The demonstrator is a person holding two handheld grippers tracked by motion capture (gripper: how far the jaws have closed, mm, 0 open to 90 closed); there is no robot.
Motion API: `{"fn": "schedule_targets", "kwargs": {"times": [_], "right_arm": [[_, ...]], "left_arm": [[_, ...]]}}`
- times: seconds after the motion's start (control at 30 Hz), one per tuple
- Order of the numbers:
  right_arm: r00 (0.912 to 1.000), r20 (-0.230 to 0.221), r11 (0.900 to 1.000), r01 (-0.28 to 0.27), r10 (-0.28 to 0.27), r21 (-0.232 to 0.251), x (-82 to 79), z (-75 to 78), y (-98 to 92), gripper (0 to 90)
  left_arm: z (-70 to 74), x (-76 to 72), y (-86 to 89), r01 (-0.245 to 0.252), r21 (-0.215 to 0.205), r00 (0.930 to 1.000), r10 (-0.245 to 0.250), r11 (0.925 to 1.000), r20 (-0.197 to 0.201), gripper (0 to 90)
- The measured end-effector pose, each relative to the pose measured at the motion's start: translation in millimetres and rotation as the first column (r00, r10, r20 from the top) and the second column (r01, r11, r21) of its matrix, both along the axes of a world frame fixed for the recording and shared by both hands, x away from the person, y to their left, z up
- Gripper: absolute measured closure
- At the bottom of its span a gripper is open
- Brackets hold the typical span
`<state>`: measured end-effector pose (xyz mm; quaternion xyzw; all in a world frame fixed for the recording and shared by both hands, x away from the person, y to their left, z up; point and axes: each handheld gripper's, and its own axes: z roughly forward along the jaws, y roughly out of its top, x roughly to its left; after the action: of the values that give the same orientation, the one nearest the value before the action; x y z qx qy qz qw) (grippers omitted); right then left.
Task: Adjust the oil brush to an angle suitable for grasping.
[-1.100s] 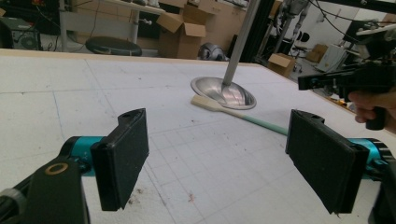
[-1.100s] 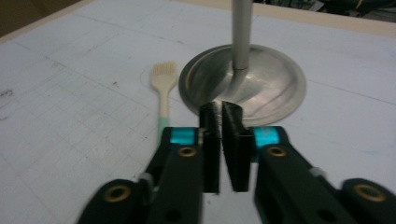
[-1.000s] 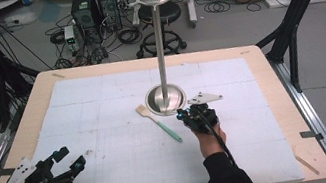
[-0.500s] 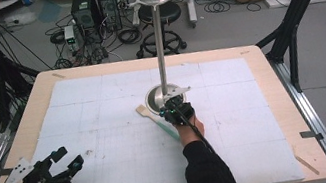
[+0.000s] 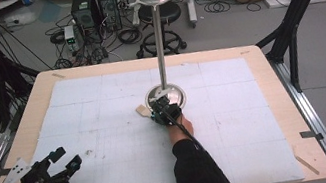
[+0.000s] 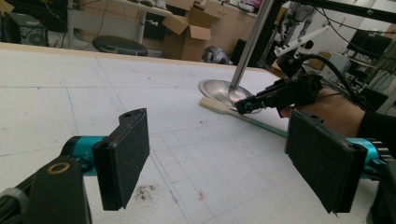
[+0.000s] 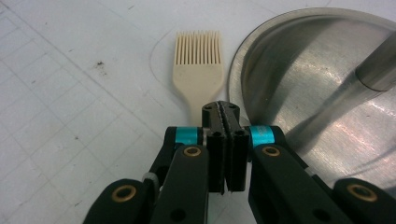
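A cream silicone brush point(image 7: 198, 65) lies flat on the white mat, its head point(image 5: 142, 109) just left of the metal stand's round base point(image 5: 174, 91). My right gripper point(image 5: 156, 115) is shut, pads pressed together with nothing visibly between them. Its tip point(image 7: 220, 109) sits low over the brush's neck, hiding the handle beneath it. In the left gripper view the right gripper point(image 6: 241, 106) hovers just above the brush point(image 6: 217, 105), whose green handle runs on toward the hand. My left gripper point(image 5: 68, 156) is held open at the table's near left corner, its jaws point(image 6: 215, 158) wide apart and empty.
The stand's tall pole point(image 5: 159, 46) rises from the base point(image 7: 322, 88) right beside the right gripper. A white gridded mat point(image 5: 102, 102) covers the wooden table point(image 5: 267, 58). Black frame legs, cables, a stool and boxes stand beyond the far edge.
My right gripper has moved left and down, from the near right of the stand's base to over the brush's neck, covering its green handle. The left gripper has stayed put.
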<state>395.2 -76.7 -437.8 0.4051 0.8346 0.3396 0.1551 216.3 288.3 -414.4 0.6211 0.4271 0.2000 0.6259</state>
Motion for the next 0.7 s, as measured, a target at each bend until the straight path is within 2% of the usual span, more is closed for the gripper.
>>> {"fn": "schedule_targets", "kwargs": {"times": [0.17, 0.3, 0.4, 0.43, 0.47, 0.6, 0.63, 0.67, 0.7], "right_arm": [[0.9997, -0.008, 1.000, -0.025, 0.025, 0.007, -2.4, 0.1, 3.5, 88.9], [0.9974, -0.020, 0.997, -0.069, 0.070, 0.019, -6.9, 0.0, 9.7, 88.9], [0.9921, -0.032, 0.992, -0.121, 0.122, 0.024, -11.7, 0.4, 15.8, 88.9], [0.9921, -0.032, 0.992, -0.121, 0.122, 0.024, -11.7, 0.4, 15.8, 88.9], [0.9863, -0.047, 0.987, -0.156, 0.158, 0.038, -16.2, 0.4, 20.2, 88.9], [0.9755, -0.078, 0.977, -0.201, 0.206, 0.066, -22.2, 0.3, 25.0, 88.9], [0.9755, -0.078, 0.977, -0.201, 0.206, 0.066, -22.2, 0.3, 25.0, 88.9], [0.9666, -0.091, 0.969, -0.232, 0.239, 0.084, -25.3, -0.1, 28.4, 88.9], [0.9628, -0.098, 0.966, -0.244, 0.252, 0.088, -26.7, 0.1, 29.6, 88.9]], "left_arm": [[0.1, 0.2, -0.7, 0.002, 0.003, 1.0000, -0.002, 1.0000, -0.002, 22.5], [0.2, 0.0, 0.0, -0.001, -0.001, 1.0000, 0.001, 1.0000, -0.001, 22.5], [0.1, -0.1, 0.9, -0.005, -0.007, 1.0000, 0.005, 1.0000, -0.002, 22.5], [0.1, -0.1, 0.9, -0.005, -0.007, 1.0000, 0.005, 1.0000, -0.002, 22.5], [0.0, 0.0, 1.6, -0.006, -0.008, 1.0000, 0.006, 0.9999, -0.002, 22.5], [-0.1, 0.1, 1.3, -0.006, -0.007, 1.0000, 0.006, 1.0000, -0.004, 22.5], [-0.1, 0.1, 1.3, -0.006, -0.007, 1.0000, 0.006, 1.0000, -0.004, 22.5], [0.0, 0.1, 0.7, -0.006, -0.009, 1.0000, 0.006, 0.9999, -0.005, 22.5], [0.0, 0.1, 0.7, -0.006, -0.009, 1.0000, 0.006, 0.9999, -0.005, 22.5]]}}
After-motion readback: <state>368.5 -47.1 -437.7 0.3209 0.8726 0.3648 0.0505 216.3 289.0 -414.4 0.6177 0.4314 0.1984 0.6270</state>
